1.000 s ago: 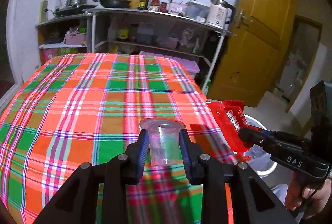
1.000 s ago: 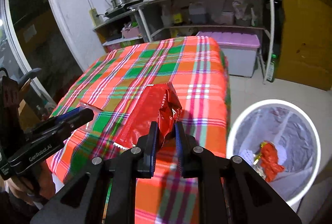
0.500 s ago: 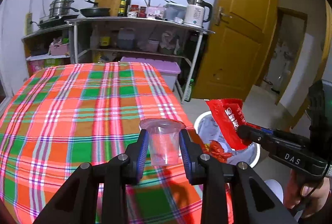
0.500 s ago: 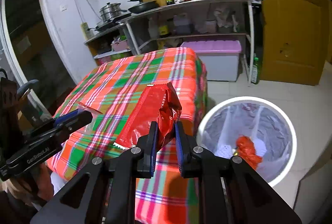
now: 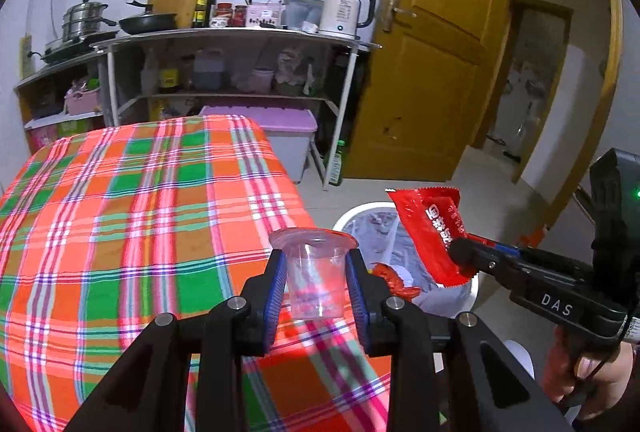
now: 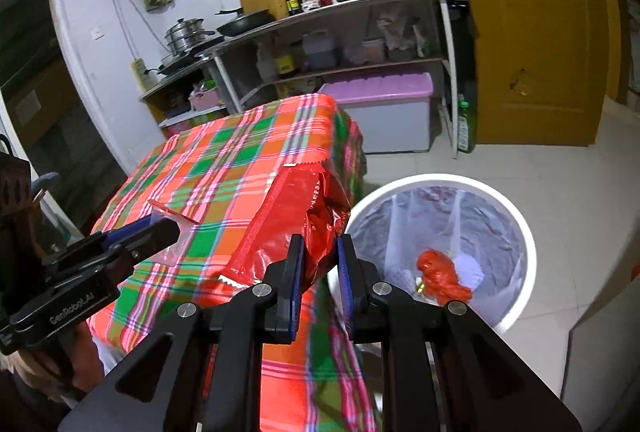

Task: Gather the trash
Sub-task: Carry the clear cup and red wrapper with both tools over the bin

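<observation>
My left gripper [image 5: 316, 264] is shut on a clear plastic cup [image 5: 314, 274], held upright above the table's right edge. My right gripper [image 6: 321, 252] is shut on a red snack wrapper [image 6: 288, 228], which sticks up and to the left from its jaws. In the left wrist view the same wrapper [image 5: 434, 228] hangs over a white trash bin [image 5: 472, 286] on the floor beside the table. The bin [image 6: 524, 244] has a grey liner and some red trash [image 6: 442, 278] inside. The left gripper [image 6: 168, 228] shows at the left of the right wrist view.
The table wears a red, orange and green plaid cloth [image 5: 120, 216]. Behind it stand metal shelves [image 5: 224, 40] with pots, bottles and a kettle, and a purple-lidded storage box [image 6: 384, 108]. A yellow wooden door [image 5: 432, 72] is at the right; tiled floor surrounds the bin.
Both grippers have swung to the right, from over the table toward its edge. The bin has come into fuller view, closer under the wrapper. Both grips are unchanged.
</observation>
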{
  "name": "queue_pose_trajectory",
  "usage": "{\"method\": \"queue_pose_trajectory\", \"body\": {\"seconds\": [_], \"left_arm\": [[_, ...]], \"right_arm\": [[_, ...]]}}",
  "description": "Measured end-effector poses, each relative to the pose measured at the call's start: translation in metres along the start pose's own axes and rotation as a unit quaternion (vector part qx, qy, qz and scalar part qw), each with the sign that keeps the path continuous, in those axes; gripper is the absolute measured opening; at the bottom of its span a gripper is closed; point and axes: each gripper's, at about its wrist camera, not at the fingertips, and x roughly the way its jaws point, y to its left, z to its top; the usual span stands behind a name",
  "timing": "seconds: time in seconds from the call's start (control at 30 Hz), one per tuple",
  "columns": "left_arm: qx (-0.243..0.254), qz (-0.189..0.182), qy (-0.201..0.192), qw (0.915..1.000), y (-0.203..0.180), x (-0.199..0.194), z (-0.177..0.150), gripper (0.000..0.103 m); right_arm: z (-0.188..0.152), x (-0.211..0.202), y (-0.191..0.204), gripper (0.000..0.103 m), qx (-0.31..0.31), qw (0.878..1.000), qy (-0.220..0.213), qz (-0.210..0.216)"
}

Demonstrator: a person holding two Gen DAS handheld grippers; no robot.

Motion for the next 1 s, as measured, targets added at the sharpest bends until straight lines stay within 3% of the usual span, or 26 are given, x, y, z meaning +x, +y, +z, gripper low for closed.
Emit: {"method": "queue_pose_trajectory", "body": {"seconds": [1.0], "left_arm": [[0.034,-0.062,0.076,0.9946,-0.061,0.104,0.002,0.031]], "right_arm": [[-0.016,0.029,-0.091,0.017,0.076,0.995,0.044,-0.054]]}}
